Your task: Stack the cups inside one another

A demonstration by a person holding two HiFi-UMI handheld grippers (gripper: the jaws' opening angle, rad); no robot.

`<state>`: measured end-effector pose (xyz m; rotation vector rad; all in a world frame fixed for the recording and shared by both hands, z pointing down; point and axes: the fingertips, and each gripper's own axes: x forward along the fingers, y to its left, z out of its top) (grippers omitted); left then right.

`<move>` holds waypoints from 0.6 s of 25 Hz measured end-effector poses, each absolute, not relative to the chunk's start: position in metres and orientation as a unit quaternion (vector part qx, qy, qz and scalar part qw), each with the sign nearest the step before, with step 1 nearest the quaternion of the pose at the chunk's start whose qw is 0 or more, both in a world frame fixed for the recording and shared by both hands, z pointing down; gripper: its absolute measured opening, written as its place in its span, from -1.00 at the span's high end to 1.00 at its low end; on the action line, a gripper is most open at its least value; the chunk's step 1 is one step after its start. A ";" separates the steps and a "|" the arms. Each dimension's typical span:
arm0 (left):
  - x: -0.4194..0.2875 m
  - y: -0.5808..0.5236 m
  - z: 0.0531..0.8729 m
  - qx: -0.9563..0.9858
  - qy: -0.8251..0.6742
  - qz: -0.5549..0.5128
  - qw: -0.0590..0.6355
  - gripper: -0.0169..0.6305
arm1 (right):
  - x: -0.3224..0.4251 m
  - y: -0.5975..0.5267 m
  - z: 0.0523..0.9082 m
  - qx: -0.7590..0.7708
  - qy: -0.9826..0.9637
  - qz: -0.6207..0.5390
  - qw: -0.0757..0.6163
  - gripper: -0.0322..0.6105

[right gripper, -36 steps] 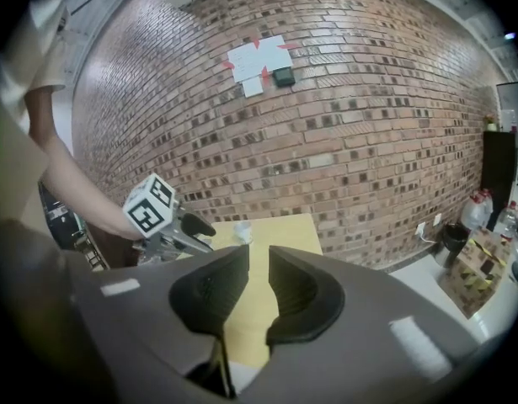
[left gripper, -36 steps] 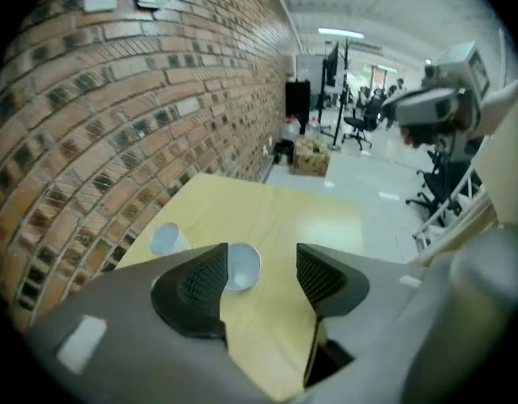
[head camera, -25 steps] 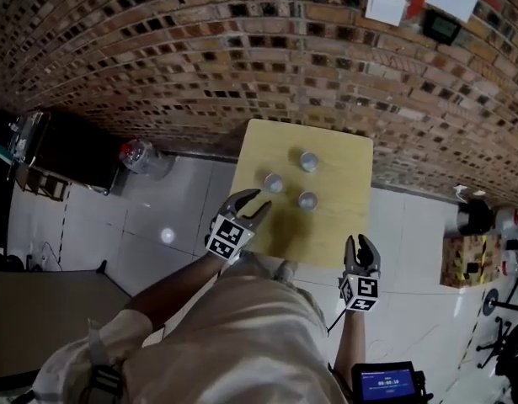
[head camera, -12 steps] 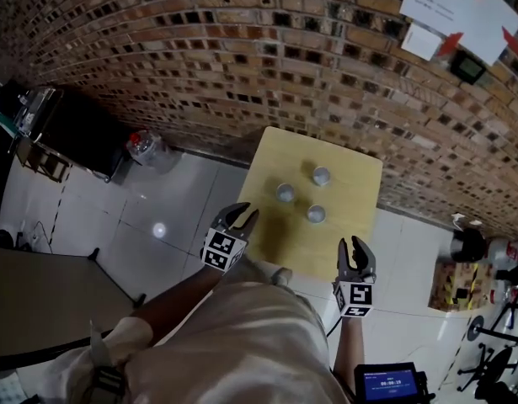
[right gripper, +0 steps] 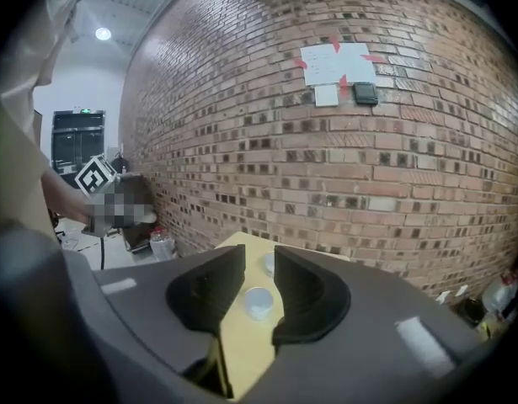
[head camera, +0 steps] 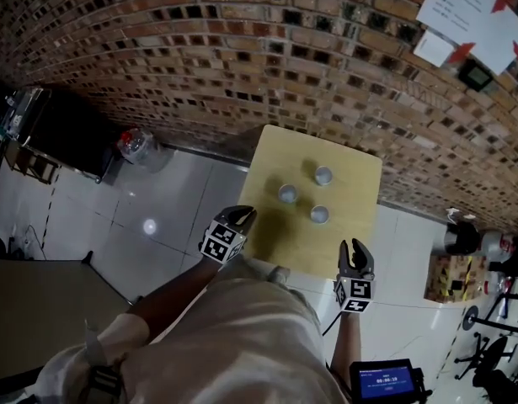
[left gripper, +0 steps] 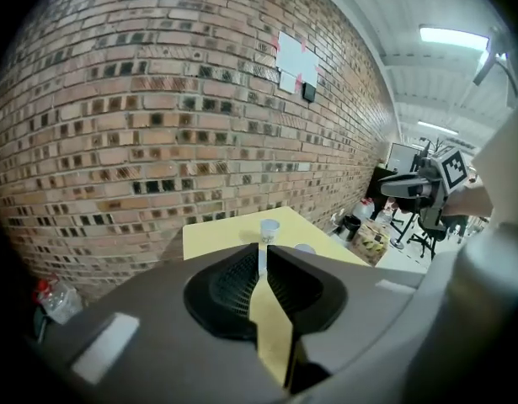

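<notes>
Looking steeply down, the head view shows a square, pale-yellow wooden worktop [head camera: 353,234] set against a brown brick wall [head camera: 200,49], with a white tiled floor [head camera: 157,209] around it. Three small, round, whitish cups [head camera: 288,194] stand upright in a loose triangle on the worktop, apart from one another and none inside another. The grey left tool [head camera: 242,215], with its marker cube, hangs at the worktop's near left edge. The grey right tool [head camera: 355,249] hangs just off the near right edge, and both are well apart from the cups. White paper sheets [head camera: 473,19] are taped to the wall at upper right. In the left gripper view, the left tool [left gripper: 263,255] has just been closing; its jaws stand almost together with only a thin slit between them and nothing gripped. One cup [left gripper: 269,228] shows beyond the tips on the worktop [left gripper: 216,236]. In the right gripper view, the right tool [right gripper: 259,263] has its jaws apart with a clear gap. A cup [right gripper: 259,301] shows through that gap, standing on the worktop [right gripper: 242,352] and touched by neither pad.
</notes>
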<state>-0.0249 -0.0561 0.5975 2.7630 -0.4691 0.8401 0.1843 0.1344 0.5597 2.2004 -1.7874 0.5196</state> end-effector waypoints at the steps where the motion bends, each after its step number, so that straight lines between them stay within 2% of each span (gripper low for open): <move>1: -0.025 -0.059 0.598 0.940 -0.151 0.285 0.115 0.77 | 0.183 0.132 0.559 0.761 -0.610 0.179 0.130 0.59; 4: -0.023 -0.069 0.593 0.944 -0.122 0.280 0.122 0.56 | 0.177 0.125 0.557 0.773 -0.593 0.183 0.132 0.59; 11: -0.020 -0.085 0.587 0.954 -0.050 0.279 0.100 0.56 | 0.150 0.105 0.551 0.791 -0.563 0.193 0.143 0.59; 15: -0.018 -0.096 0.586 0.956 -0.018 0.277 0.099 0.56 | 0.134 0.089 0.548 0.794 -0.551 0.192 0.172 0.59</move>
